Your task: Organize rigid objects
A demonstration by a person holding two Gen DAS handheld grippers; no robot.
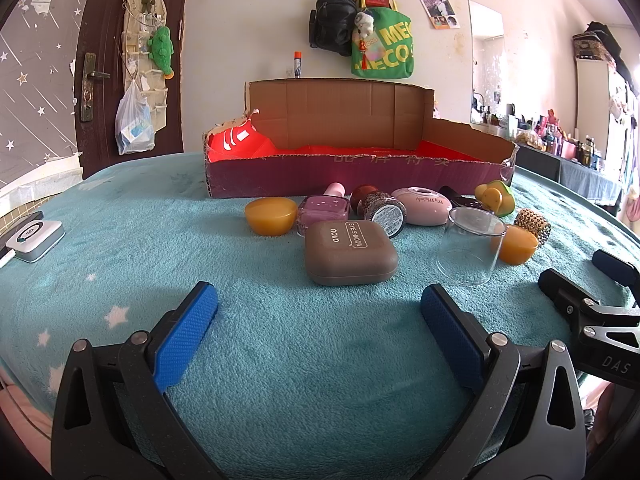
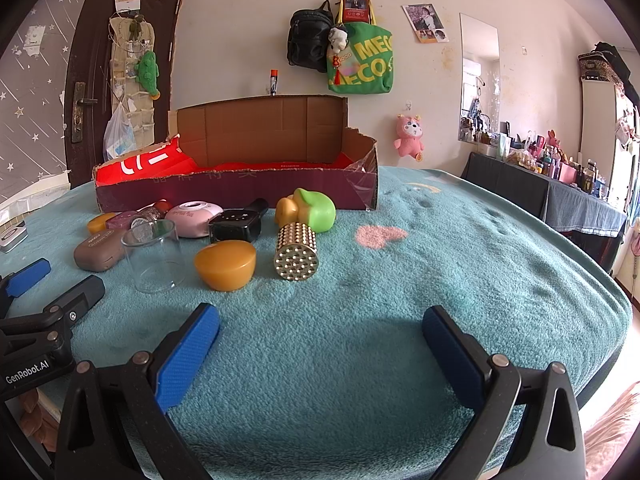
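Here, both tongs spread wide and empty above a teal blanket (image 1: 280,344): left gripper (image 1: 319,314) at bottom centre of its own view, right gripper (image 2: 321,338) at bottom centre of the other. Clustered mid-frame, just short of the cardboard box (image 1: 352,176): a brown eyeshadow case (image 1: 349,253) nearest the left tongs, a clear plastic cup (image 1: 472,245) to its right, an amber bowl (image 1: 270,216) to its left, a pink compact (image 1: 422,206) and a glittery jar (image 1: 382,211) lying behind. Seen centre-left from the right side: a second amber bowl (image 2: 225,265), a studded gold cylinder (image 2: 297,251) on its side, a green-and-yellow toy (image 2: 310,210). Nothing in the box yet but red lining. Likely trouble: the cup slipping or tipping under a squeeze, thin-walled and smooth; the cylinder rolling on soft fleece; neighbours knocked aside, so tightly packed; the two tools, near each other, colliding on a shared reach.
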